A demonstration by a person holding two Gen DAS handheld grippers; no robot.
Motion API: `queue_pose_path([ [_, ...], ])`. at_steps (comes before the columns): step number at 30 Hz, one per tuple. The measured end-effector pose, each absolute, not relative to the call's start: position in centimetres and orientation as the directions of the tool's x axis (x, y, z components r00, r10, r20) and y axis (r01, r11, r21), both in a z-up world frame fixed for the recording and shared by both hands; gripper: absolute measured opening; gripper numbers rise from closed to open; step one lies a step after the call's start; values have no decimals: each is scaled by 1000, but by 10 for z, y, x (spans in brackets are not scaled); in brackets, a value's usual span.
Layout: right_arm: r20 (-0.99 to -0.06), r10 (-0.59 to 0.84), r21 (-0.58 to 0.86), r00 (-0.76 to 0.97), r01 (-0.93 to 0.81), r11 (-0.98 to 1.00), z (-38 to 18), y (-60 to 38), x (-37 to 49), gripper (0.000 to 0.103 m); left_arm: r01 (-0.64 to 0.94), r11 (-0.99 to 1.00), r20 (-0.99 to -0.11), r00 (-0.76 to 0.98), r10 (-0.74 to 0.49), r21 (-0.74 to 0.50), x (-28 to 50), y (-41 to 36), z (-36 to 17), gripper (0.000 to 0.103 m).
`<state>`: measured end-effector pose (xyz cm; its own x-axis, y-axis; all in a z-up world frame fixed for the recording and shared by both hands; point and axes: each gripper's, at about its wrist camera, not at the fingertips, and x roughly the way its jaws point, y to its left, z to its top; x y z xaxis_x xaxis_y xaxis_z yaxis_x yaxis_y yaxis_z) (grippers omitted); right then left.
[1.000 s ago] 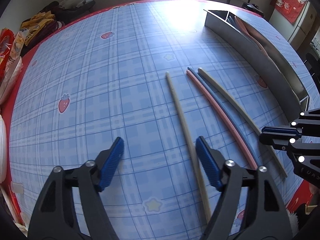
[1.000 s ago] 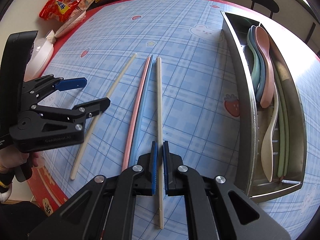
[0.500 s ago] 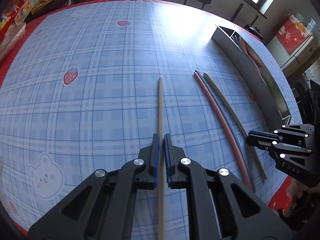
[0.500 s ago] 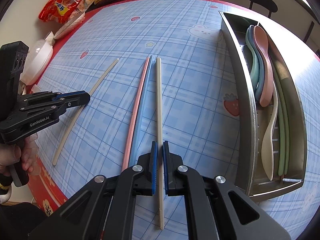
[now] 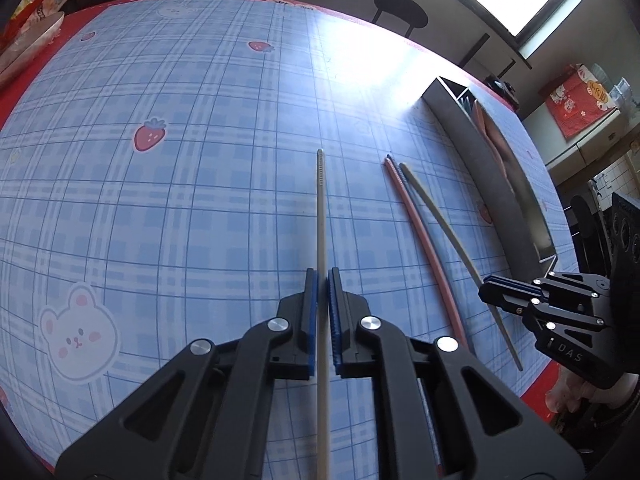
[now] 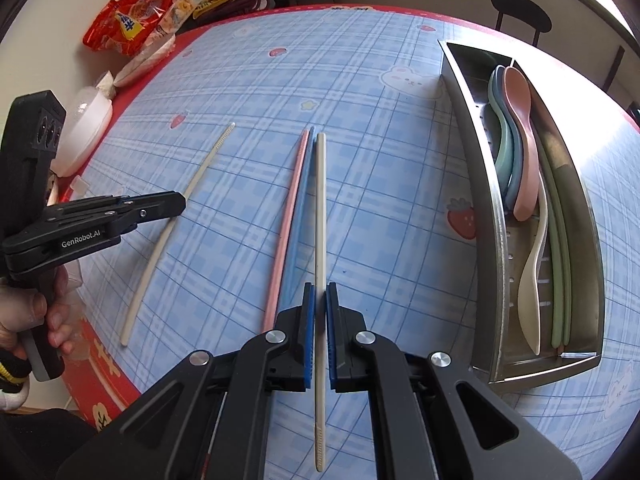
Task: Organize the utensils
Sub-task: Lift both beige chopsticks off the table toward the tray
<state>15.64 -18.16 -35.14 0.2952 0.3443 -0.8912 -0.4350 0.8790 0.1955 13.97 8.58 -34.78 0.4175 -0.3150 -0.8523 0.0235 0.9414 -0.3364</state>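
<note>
Cream chopstick (image 6: 320, 216), ridged tip, clamped in right gripper (image 6: 319, 300), left of steel tray (image 6: 486, 216); beige chopstick (image 5: 321, 216) clamped in left gripper (image 5: 322, 284).

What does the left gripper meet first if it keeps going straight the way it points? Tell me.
Likely only the blue checked tablecloth. The left gripper, shut on the cream chopstick, points down at bare cloth; nothing else lies ahead, though depth is unclear.

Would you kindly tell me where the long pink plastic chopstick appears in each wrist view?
Left wrist: the pink plastic chopstick lies right of centre, curving toward the lower right.
Right wrist: it lies just left of centre, beside a blue chopstick.
Shared landmark: the steel utensil tray, to the right in both.
</note>
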Motion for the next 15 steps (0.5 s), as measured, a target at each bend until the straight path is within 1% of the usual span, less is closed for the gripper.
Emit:
queue_pose_path([
  [8, -834, 430, 268, 346, -428, 863, -323, -192, 153, 6, 36, 912, -784, 499, -370, -408, 113, 102, -307, 10],
  [15, -791, 461, 274, 401, -442, 854, -297, -197, 150, 6, 59, 903, -743, 548, -385, -425, 106, 109, -277, 10],
])
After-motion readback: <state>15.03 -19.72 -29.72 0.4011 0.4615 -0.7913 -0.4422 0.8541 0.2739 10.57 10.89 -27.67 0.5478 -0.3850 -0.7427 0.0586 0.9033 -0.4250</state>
